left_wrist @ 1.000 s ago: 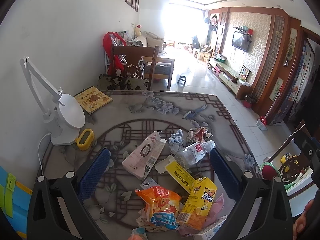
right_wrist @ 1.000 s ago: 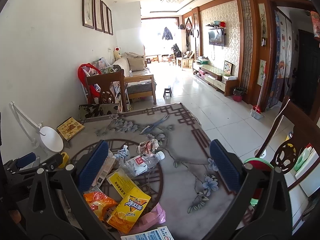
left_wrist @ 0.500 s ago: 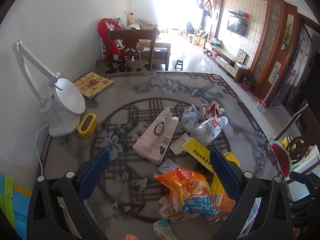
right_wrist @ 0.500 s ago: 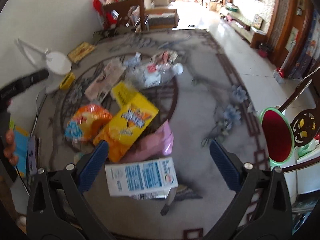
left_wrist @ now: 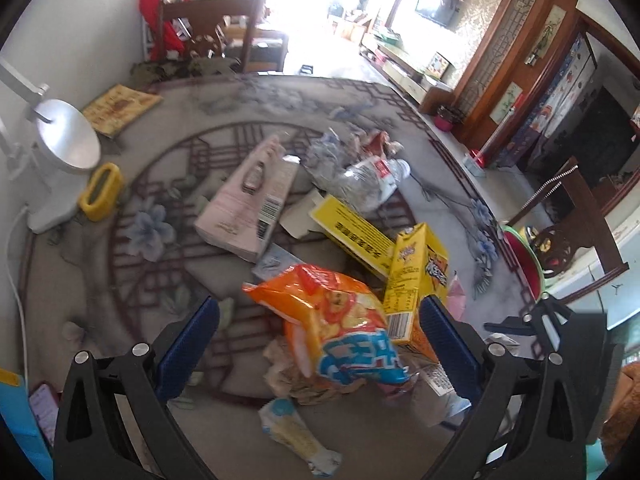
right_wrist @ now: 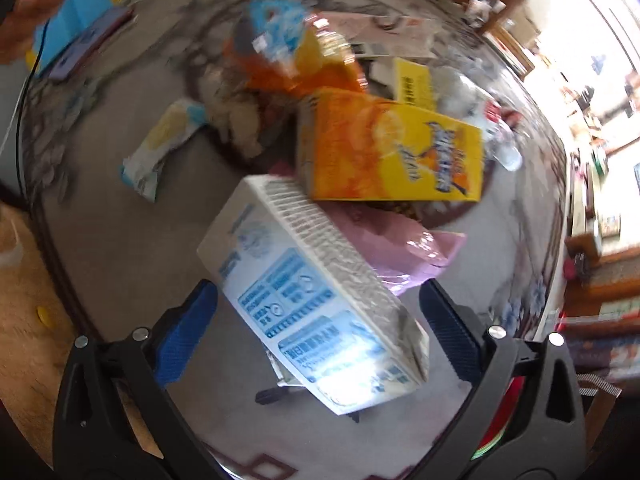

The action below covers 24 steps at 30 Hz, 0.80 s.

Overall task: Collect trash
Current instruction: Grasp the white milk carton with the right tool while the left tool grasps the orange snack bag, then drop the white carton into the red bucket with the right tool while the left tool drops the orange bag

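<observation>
Both tools look alike. The left gripper (left_wrist: 319, 320) has glossy black plastic arms with triangular cut-outs, round silver screws near the joints, and blue textured pads (left_wrist: 188, 346) lining the inner faces of its fingers. The right gripper (right_wrist: 318, 330) shows the same black frame, silver screws and blue ribbed pads (right_wrist: 182, 342).

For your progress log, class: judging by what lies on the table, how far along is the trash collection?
Nothing looks collected: the whole pile still lies on the table. In hand: the right gripper, jaws open, frames the white-and-blue carton; the left gripper, also open, frames the orange snack bag. Left: both of those, the yellow box, pink carton, crushed bottle and wrappers.
</observation>
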{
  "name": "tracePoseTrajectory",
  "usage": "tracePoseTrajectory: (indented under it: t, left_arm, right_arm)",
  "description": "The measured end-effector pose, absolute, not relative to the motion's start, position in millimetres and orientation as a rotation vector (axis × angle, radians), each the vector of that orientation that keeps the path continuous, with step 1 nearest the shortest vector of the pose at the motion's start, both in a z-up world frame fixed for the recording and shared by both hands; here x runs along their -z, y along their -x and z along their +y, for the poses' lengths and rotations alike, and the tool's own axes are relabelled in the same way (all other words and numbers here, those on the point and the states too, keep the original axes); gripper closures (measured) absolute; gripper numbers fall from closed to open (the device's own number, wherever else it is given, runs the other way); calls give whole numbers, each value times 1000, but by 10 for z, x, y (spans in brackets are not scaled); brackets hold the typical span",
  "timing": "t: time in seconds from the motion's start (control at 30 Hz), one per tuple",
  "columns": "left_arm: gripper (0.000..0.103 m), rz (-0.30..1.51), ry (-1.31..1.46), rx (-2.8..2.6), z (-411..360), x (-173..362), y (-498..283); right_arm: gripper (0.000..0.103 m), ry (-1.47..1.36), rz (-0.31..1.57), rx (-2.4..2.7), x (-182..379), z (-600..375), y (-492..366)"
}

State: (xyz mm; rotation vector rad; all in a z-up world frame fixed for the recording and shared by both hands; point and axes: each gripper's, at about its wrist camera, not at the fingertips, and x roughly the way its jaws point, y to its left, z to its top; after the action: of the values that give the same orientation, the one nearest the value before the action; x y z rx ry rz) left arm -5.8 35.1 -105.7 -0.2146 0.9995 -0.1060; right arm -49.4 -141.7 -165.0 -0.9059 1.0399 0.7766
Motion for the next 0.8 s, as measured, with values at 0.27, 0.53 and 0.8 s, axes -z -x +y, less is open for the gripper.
tracePoseTrajectory:
  t: [0.27, 0.53, 0.8]
  left_arm:
    - [38, 1119, 247, 122, 221, 1389, -72]
    - [60, 993, 317, 100, 310, 1177, -8]
    - [60, 856, 291, 66, 109, 724, 32]
  right_arm:
    - [39, 710, 1045, -852, 1440, -1551, 531]
    - [41, 277, 951, -834, 842, -1972, 355]
    - [41, -18, 802, -671, 463, -2526, 52]
